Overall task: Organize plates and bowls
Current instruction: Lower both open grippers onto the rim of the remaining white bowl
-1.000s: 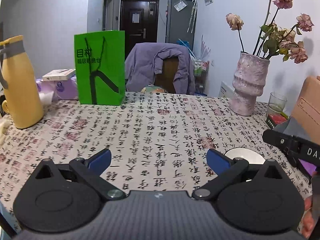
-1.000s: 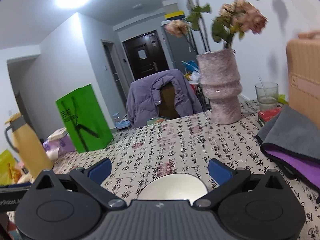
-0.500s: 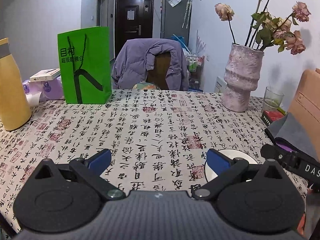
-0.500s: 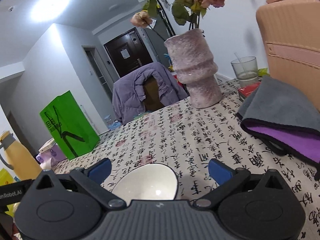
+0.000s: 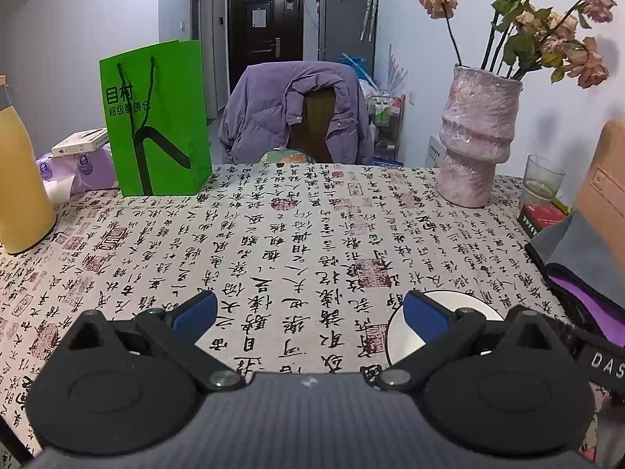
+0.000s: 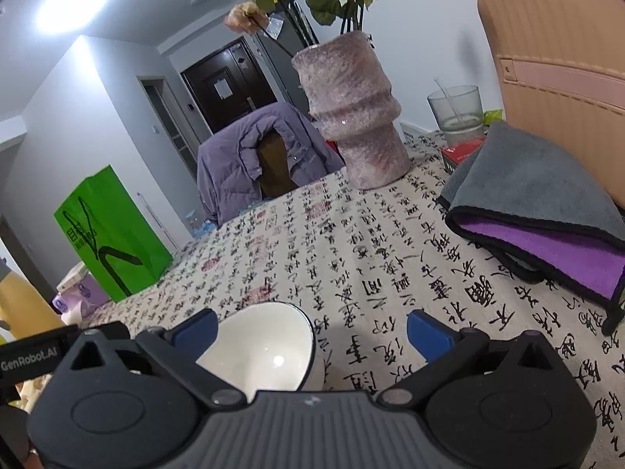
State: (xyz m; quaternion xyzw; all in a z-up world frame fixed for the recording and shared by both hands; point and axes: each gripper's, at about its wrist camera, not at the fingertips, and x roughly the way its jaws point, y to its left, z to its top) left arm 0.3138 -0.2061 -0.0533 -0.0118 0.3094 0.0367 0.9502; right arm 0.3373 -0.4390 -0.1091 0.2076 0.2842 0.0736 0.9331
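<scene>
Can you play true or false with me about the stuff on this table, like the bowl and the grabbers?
1. The white bowl has soup in it. False: nothing is in it.
2. The right gripper is wide open. True.
3. The green bag lies flat. False: it stands upright.
4. The vase holds flowers. True.
5. The left gripper squeezes the bowl. False: it is open, holding nothing.
</scene>
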